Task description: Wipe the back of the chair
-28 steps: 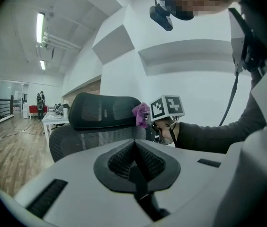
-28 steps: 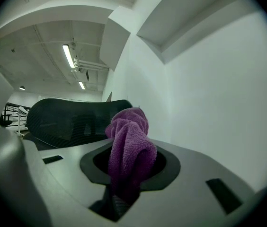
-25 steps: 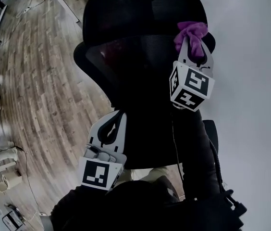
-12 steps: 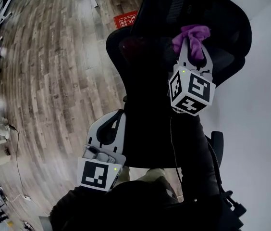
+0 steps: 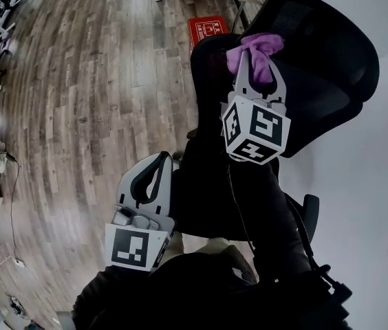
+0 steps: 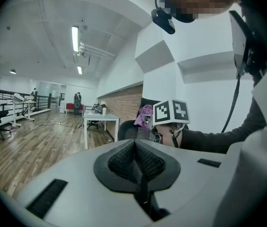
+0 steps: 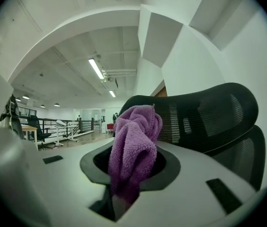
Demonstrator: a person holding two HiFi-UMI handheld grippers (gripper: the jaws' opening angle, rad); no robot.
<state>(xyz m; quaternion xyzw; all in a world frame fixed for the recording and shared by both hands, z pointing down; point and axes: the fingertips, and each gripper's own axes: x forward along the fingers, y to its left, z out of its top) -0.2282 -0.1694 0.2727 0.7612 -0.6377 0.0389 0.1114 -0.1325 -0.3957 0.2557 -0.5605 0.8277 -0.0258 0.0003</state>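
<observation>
Nearest, left tool (image 5: 159, 158): jaws pressed together, nothing between them, low beside the person. Right tool (image 5: 256, 71): pinching a crumpled purple microfibre cloth (image 5: 254, 45), raised at the upper back of the black mesh office chair (image 5: 321, 53); contact unclear. Beyond: grey-brown wooden plank floor (image 5: 84, 88).

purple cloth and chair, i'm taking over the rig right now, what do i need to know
Right hand-held gripper: shut on the purple cloth, raised at the upper edge of the chair; contact can't be confirmed.
Left hand-held gripper: shut, empty, held low, away from the cloth.
Done: cloth gripped and up at the chair.
Left: wipe across and down the back; how much is already wiped doesn't show.
</observation>
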